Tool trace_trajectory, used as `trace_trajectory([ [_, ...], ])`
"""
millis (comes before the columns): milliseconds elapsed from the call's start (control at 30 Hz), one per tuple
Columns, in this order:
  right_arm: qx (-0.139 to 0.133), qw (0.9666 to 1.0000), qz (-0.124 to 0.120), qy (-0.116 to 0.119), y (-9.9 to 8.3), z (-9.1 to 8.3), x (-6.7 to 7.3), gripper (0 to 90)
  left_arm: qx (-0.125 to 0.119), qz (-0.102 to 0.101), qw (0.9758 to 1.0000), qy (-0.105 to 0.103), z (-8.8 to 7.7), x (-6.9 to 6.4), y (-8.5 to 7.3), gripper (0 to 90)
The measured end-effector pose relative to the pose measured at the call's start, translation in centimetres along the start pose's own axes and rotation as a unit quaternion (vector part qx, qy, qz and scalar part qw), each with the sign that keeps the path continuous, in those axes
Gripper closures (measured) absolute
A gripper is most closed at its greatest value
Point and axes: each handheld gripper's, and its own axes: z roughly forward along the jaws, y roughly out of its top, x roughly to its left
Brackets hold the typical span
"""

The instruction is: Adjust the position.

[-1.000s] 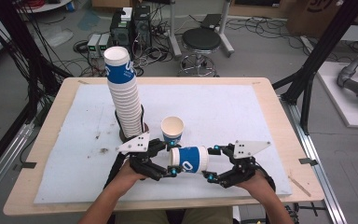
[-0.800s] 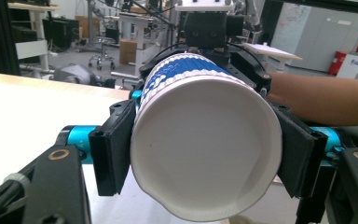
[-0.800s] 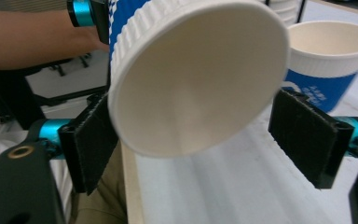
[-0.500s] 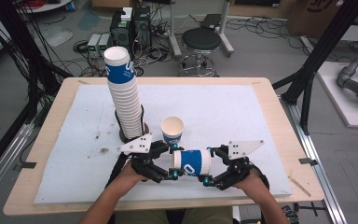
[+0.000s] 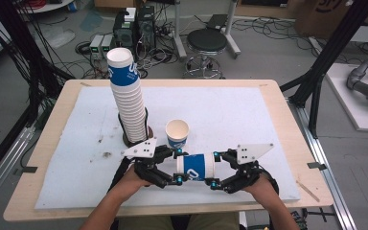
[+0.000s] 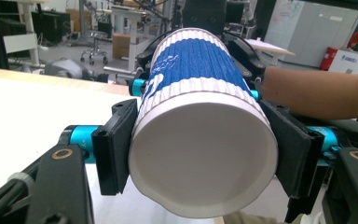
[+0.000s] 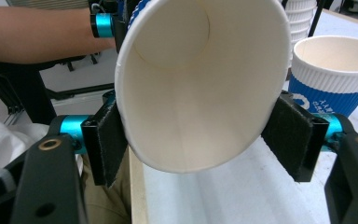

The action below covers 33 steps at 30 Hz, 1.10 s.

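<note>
A blue and white ribbed paper cup lies on its side in the air near the table's front edge, held between both grippers. My left gripper is shut on its base end; in the left gripper view the closed bottom faces the camera with a pad pressed on each side. My right gripper is shut on the rim end, and the right gripper view looks into the cup's empty inside. A second, matching cup stands upright just behind them.
A tall, slightly leaning stack of cups stands in a dark holder behind my left gripper. The white mat covers most of the wooden table. A few dark specks lie on the mat at the left.
</note>
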Motion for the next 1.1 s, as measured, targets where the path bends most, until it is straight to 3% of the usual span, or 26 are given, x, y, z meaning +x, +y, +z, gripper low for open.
trace_trajectory([
  [133, 0.003, 1.0, -0.004, 0.003, 0.1, 0.0, 0.0, 28.9, 0.003, -0.001, 0.9999, 0.009, 0.0, -0.2, 0.0, 29.8],
  [267, 0.01, 0.9999, -0.007, 0.001, 0.2, 0.0, 0.0, 29.1, 0.025, 0.001, 0.9994, 0.024, 0.2, -0.4, 0.2, 24.0],
  [400, 0.014, 0.9998, -0.013, 0.004, 0.3, 0.1, 0.1, 29.5, 0.035, 0.012, 0.9991, 0.02, 0.3, -0.7, 0.5, 25.1],
  [467, 0.015, 0.9998, -0.015, 0.002, 0.3, 0.1, 0.1, 29.6, 0.042, 0.009, 0.9986, 0.031, 0.3, -0.8, 0.6, 21.5],
  [567, 0.017, 0.9997, -0.017, -0.001, 0.5, -0.1, 0.0, 29.5, 0.057, 0.007, 0.9974, 0.043, 0.0, -0.9, 0.9, 15.6],
  [733, 0.031, 0.999, -0.026, -0.016, 1.0, -0.8, -0.1, 29.6, 0.085, 0.016, 0.9947, 0.056, -0.6, -0.9, 2.0, 14.6],
  [1100, 0.113, 0.9913, -0.062, -0.03, 2.9, -0.5, -0.5, 29.5, 0.149, 0.037, 0.9867, 0.054, 0.0, -0.8, 3.8, 14.6],
])
